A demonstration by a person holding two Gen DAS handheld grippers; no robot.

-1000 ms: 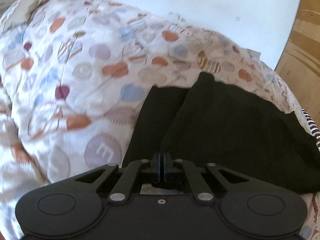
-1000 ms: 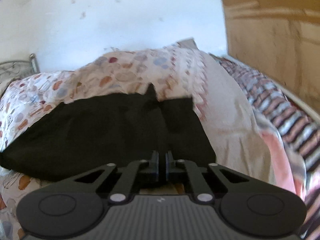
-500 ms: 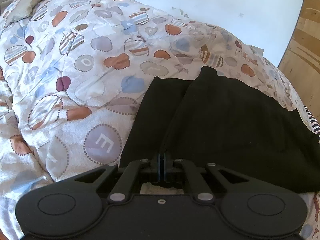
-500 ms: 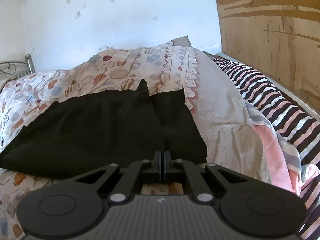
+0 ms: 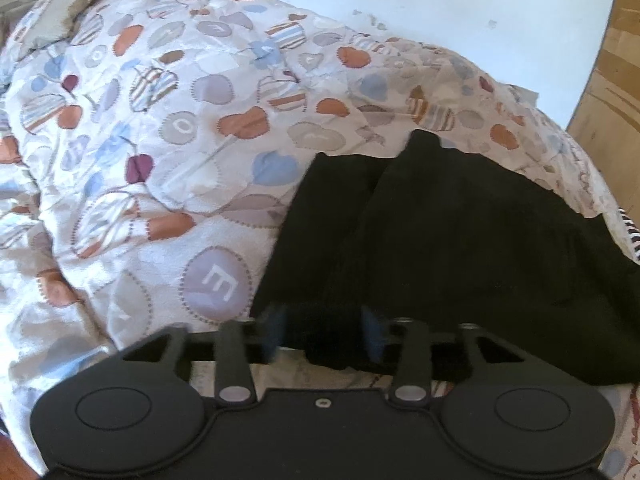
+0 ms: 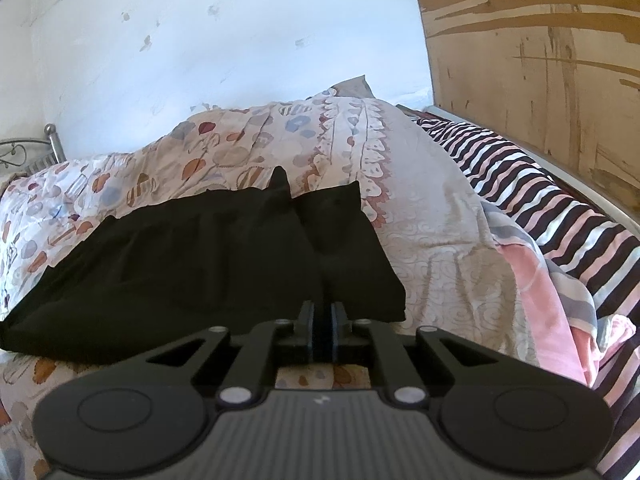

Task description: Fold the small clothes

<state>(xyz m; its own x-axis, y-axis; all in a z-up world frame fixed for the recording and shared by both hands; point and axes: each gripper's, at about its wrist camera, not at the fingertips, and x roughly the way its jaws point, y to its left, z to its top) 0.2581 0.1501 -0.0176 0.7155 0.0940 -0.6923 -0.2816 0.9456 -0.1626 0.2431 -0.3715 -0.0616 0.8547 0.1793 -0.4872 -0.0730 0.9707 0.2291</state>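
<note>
A black garment (image 5: 460, 248) lies spread on the bed, on top of a quilt (image 5: 160, 140) printed with hearts and round patches. It lies toward the right side of the quilt as the left wrist view shows it, and its near edge reaches down to both tools. The cloth has a fold line running from the near edge to the far edge, and a small point of fabric stands up at the far edge.

The left tongs (image 5: 322, 334) are wide apart. The near left corner of the garment hangs between the two fingers, and a blue pad (image 5: 274, 330) shows on the left one. Whether the pads touch the cloth, I cannot tell, because the picture is blurred there.

The right tongs (image 6: 322, 330) are narrow, with only a thin gap between the fingers, and the near right edge of the garment sits in this gap, so they seem to pinch it.

To the right of the quilt lies a striped blanket (image 6: 560, 216) in pink, black and white. Behind the bed is a pale wall (image 6: 240, 40), and a wooden board (image 6: 540, 60) stands along the right side.
</note>
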